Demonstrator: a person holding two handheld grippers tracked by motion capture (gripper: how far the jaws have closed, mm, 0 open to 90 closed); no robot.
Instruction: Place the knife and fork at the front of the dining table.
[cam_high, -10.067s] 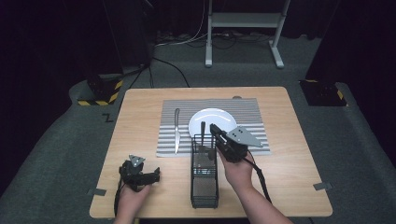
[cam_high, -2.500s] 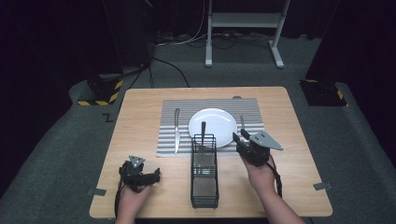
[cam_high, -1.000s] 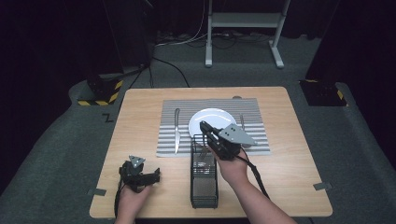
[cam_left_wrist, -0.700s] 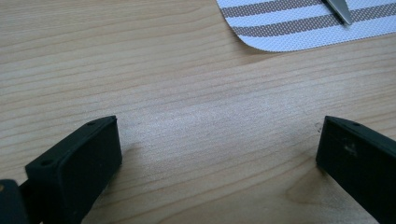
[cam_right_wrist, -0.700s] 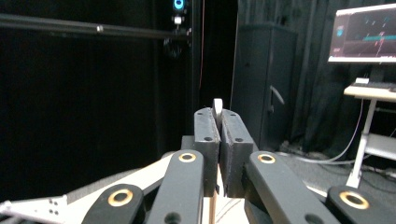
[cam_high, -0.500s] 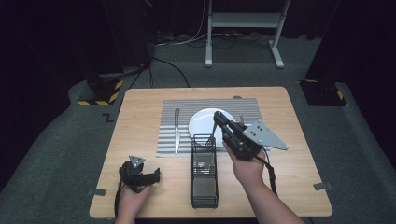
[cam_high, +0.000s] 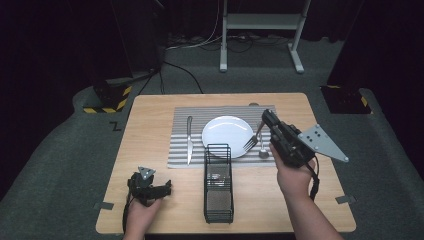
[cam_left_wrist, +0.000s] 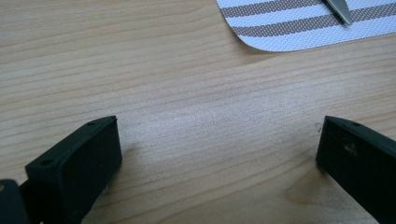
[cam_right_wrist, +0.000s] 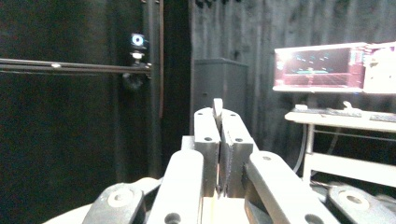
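Wooden table (cam_high: 150, 125) on grey carpet (cam_high: 65, 155), dark room. Right gripper (cam_high: 266, 118) pinches a spoon (cam_high: 262, 145) above the striped placemat (cam_high: 220, 112) – left gripper (cam_high: 167, 187) spread, resting on bare wood.

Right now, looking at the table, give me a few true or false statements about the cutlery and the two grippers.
1. The right gripper is shut on a fork. True.
2. The knife lies to the right of the plate. False: it lies to the plate's left, on the striped placemat.
3. The left gripper is open, with nothing between its jaws. True.
4. The black wire caddy stands on the placemat. False: it stands on the bare table, nearer the person than the mat.
5. The plate holds food. False: it is bare.
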